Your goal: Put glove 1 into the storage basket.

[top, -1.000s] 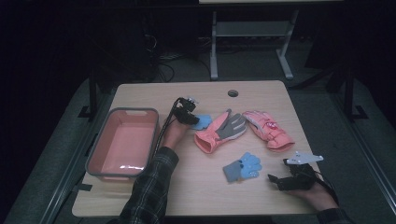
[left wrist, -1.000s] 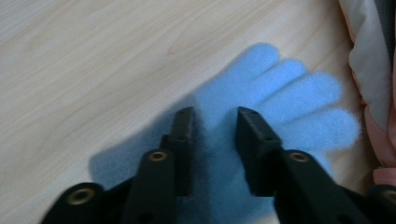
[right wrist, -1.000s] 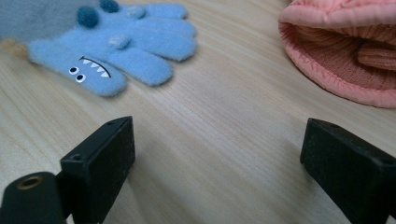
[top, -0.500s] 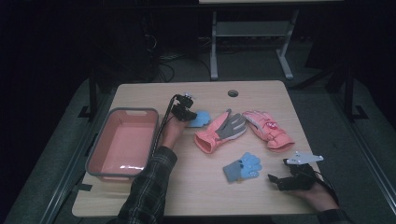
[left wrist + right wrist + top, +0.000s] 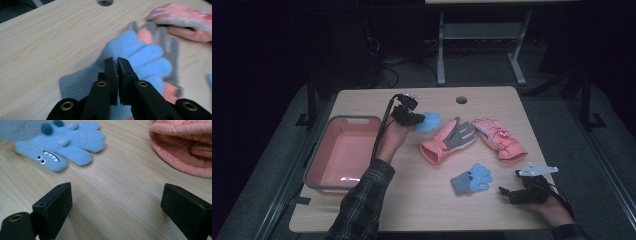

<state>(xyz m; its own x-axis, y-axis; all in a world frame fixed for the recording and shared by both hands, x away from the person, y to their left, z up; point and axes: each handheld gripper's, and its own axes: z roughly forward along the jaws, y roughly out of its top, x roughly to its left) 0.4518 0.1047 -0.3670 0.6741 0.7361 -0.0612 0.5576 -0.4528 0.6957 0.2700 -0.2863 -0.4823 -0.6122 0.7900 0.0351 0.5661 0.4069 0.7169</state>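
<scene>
My left gripper [image 5: 414, 118] is shut on a fluffy blue glove [image 5: 429, 121], held just above the table left of centre; its jaws pinch the glove [image 5: 140, 56] at the middle. A second blue glove [image 5: 472, 178] with a monster face lies flat near the front; it lies ahead of my right gripper [image 5: 116, 205] in the right gripper view as the monster glove [image 5: 62, 142]. My right gripper [image 5: 508, 194] rests open on the table at the front right, nothing between its jaws. Two pink gloves [image 5: 447, 140] [image 5: 499, 138] lie mid-table.
A pink tub [image 5: 319, 155] stands at the left side of the table. A round cable hole [image 5: 461, 100] sits near the far edge. The cuff of a pink glove [image 5: 182, 147] lies to the right ahead of my right gripper.
My left gripper has lifted the blue glove slightly and shifted it toward the left and far side. The right gripper has stayed put.
</scene>
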